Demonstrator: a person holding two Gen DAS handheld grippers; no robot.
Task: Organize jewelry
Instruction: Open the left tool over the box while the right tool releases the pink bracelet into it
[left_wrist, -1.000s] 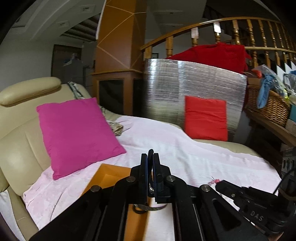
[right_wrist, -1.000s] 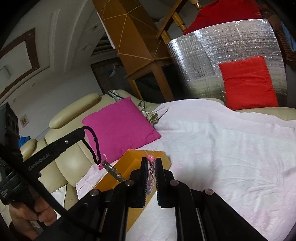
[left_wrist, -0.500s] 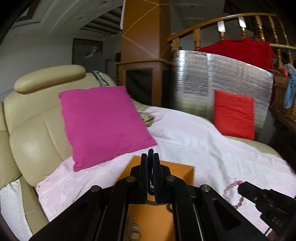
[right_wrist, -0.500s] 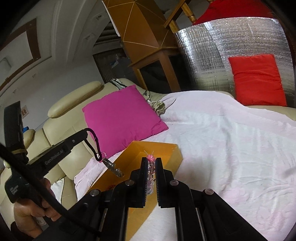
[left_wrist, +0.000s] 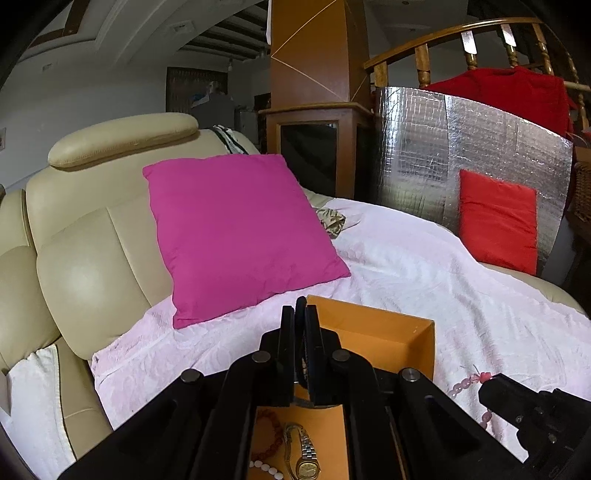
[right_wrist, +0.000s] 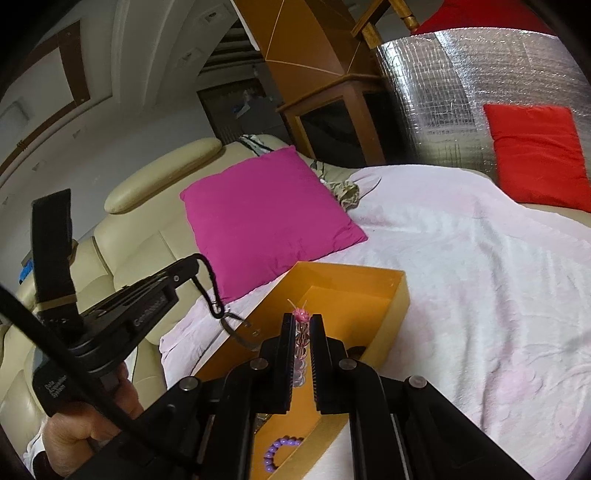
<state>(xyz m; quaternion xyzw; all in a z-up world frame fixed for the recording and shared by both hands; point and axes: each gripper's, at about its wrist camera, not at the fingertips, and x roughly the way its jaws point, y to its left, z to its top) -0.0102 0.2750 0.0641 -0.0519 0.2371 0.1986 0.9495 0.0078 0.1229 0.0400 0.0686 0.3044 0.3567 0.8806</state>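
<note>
Left gripper (left_wrist: 300, 325): you have it closed over the orange box, pinching a dark cord. In the right wrist view the cord (right_wrist: 208, 291) loops down from its tip, with a small metal piece dangling at the end above the box's left wall.
Right gripper (right_wrist: 302, 332): you have it clamped on a pink bead bracelet (right_wrist: 301, 345); the clear pink beads sit stacked between the fingers, and a pink knot pokes out past the tips.
Orange box (right_wrist: 397, 295): open-topped, resting on the pale pink sheet, just in front of the magenta pillow. Both of your grippers are above it.
In the box: a gold watch (left_wrist: 304, 458), a brown bead bracelet (left_wrist: 264, 432) and a string of white beads (left_wrist: 264, 469) in the left wrist view; a purple bead bracelet (right_wrist: 277, 452) in the right wrist view.
Sheet (right_wrist: 480, 277): spread over the cream leather sofa (left_wrist: 85, 258).
Magenta pillow (left_wrist: 236, 232): leaning on the sofa back.
Red pillow (left_wrist: 496, 221): propped against a silver foil panel (left_wrist: 424, 166) at the far end of the sofa, well apart from the box.
</note>
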